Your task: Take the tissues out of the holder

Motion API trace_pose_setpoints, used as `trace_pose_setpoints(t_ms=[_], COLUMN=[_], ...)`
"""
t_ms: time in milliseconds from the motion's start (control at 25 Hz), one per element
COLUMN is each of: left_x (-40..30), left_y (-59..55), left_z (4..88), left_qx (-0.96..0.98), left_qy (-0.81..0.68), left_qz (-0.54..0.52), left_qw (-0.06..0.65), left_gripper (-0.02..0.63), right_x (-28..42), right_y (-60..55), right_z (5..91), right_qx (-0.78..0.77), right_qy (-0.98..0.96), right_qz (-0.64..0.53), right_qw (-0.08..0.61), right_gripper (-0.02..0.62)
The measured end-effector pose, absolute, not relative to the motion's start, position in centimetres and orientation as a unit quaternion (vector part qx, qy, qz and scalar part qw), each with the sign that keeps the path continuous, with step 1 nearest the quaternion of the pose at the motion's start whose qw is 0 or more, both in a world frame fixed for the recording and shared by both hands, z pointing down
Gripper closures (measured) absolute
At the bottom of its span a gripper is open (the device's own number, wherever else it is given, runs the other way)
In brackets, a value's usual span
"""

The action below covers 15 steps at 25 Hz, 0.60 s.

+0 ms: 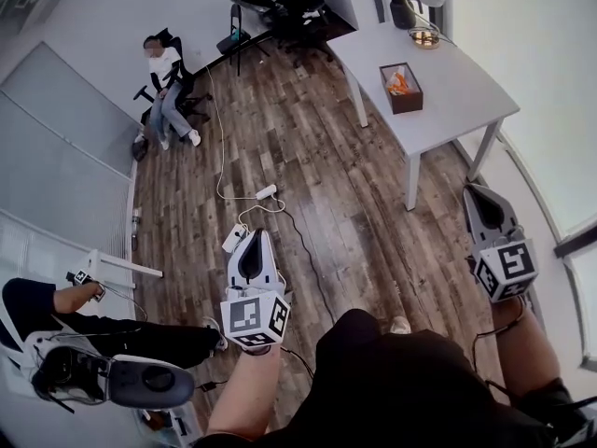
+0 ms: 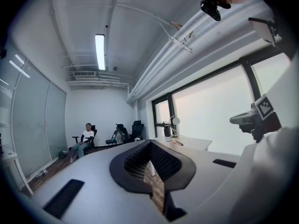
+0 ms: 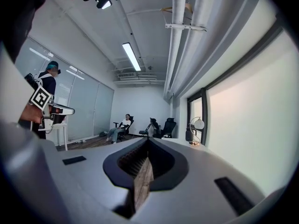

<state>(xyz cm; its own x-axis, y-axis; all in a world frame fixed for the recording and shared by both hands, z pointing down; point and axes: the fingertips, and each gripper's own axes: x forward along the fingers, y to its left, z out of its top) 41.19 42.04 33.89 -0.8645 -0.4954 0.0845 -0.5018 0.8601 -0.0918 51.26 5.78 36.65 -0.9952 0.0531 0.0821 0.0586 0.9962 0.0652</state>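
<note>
Close to the person's body, the left gripper (image 1: pixel 252 243) is pointing out level over the wooden floor (image 1: pixel 354 185). Its two jaws are pressing together with nothing between them. Over on the right, the right gripper (image 1: pixel 483 203) is doing the same: its jaws are pressing together and pinching nothing. Both are hanging in the air, well apart from the table (image 1: pixel 457 101). A bit farther out, a white power strip (image 1: pixel 266 192) is lying on the floor with a cord running from it. Farther off on the right, the table is standing by the window, and the dark holder (image 1: pixel 408 105) is sitting on top of it. Something orange and white, most likely the tissues (image 1: pixel 398 83), is poking up inside the holder. So the job is not really starting yet: nothing is coming out, and no gripper is touching the holder. I am guessing the person is needing to walk over to the table, open a gripper and pull the tissues out. Far away on the left, another person (image 1: pixel 166 82) is sitting in a chair.
</note>
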Motion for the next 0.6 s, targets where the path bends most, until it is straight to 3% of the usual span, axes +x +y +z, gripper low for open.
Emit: trace_pose_setpoints(t_ms=[200, 600], left_x=[40.3, 30.3], left_y=[43.4, 42.6], left_z=[36.3, 36.7], left_qx=[0.242, 0.25], left_qy=[-0.967, -0.966], left_qz=[0.058, 0.033], left_qw=[0.059, 0.058], left_gripper=[0.601, 0.601], right_x=[48.7, 40.6], right_y=[5.3, 4.0], right_z=[39.7, 39.1], right_qx=[-0.025, -0.007], right_qy=[-0.996, -0.996], right_qz=[-0.019, -0.021], right_qw=[0.078, 0.089], right_gripper=[0.591, 0.591])
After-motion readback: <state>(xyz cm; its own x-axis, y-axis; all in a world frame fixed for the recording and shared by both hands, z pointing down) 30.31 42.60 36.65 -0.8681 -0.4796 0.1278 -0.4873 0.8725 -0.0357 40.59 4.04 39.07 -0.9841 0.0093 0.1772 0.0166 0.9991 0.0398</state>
